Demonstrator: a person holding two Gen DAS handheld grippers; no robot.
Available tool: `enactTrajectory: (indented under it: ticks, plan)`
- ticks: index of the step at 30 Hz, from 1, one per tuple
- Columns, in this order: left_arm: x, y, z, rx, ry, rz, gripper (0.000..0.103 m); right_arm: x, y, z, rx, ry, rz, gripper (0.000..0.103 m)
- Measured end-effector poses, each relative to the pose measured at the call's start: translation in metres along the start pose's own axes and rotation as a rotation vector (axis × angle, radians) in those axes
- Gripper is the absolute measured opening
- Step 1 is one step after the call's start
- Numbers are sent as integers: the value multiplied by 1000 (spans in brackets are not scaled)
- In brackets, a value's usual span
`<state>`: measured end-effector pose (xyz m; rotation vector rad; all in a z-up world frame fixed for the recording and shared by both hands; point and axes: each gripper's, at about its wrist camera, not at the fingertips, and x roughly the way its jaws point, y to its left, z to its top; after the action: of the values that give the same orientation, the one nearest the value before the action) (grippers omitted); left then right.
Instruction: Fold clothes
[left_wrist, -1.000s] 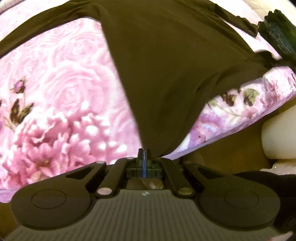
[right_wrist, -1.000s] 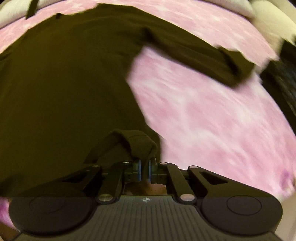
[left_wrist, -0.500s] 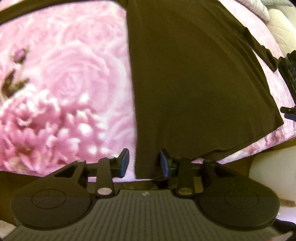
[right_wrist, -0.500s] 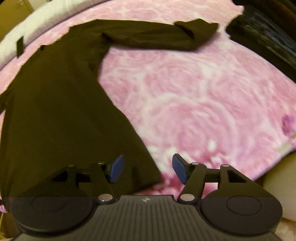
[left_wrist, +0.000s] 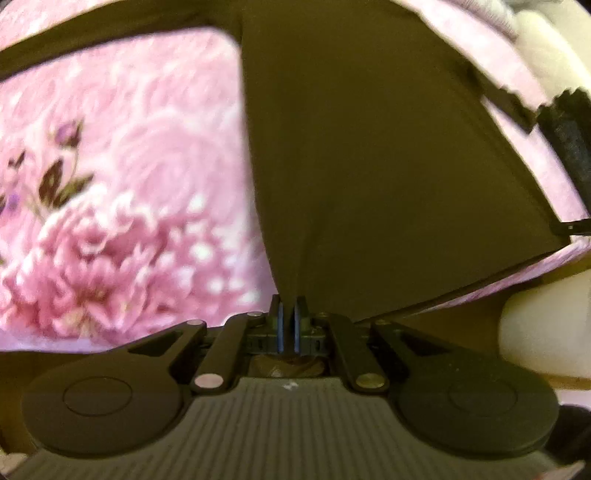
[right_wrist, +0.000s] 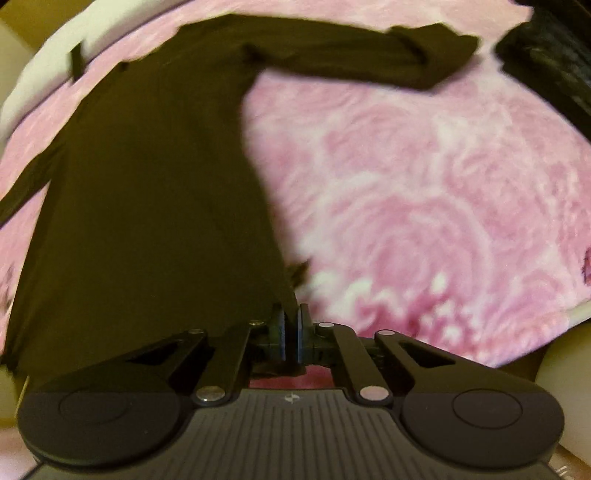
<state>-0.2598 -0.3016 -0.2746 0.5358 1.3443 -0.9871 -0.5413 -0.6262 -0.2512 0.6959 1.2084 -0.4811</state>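
Currently no brand name, label or legible writing shows in either wrist view. The dark brown long-sleeved garment (right_wrist: 155, 192) lies spread flat on the pink rose-print bedspread (right_wrist: 424, 206), hem toward both cameras, one sleeve stretched out to the far right.

Left gripper (left_wrist: 287, 314): jaws narrow, pinching the hem's left corner; half a second ago they stood wide apart around that edge. Right gripper (right_wrist: 291, 317): jaws likewise drawn together on the hem's right corner, also wide open half a second ago. Cloth at each pinch pulls up into a slight ridge.

Surroundings: a black ribbed knitted item (right_wrist: 546, 51) lies on the bedspread just beyond the sleeve cuff. A cream cushion (left_wrist: 546, 325) sits below the bed edge at right. Both views are motion-blurred.
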Motion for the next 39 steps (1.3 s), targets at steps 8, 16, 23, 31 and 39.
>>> enactTrajectory:
  ticks: [8,16,23,31,39]
  plan:
    - [17,-6,-2,89,83,46,20,27,4,-16,-33,60,-152,29]
    - [-23,3,7,56,3,95,30,-4,6,8,15,-28,-150,53]
    - [-25,-19,56,112,-33,118,33,-31,-3,57,84,-233,-236,63]
    - [-10,-93,102,80,-52,163,38,1,-52,172,-71,-371,-415,77]
    - [41,-180,149,80,-17,161,41,106,-72,267,-427,-347,-589,61]
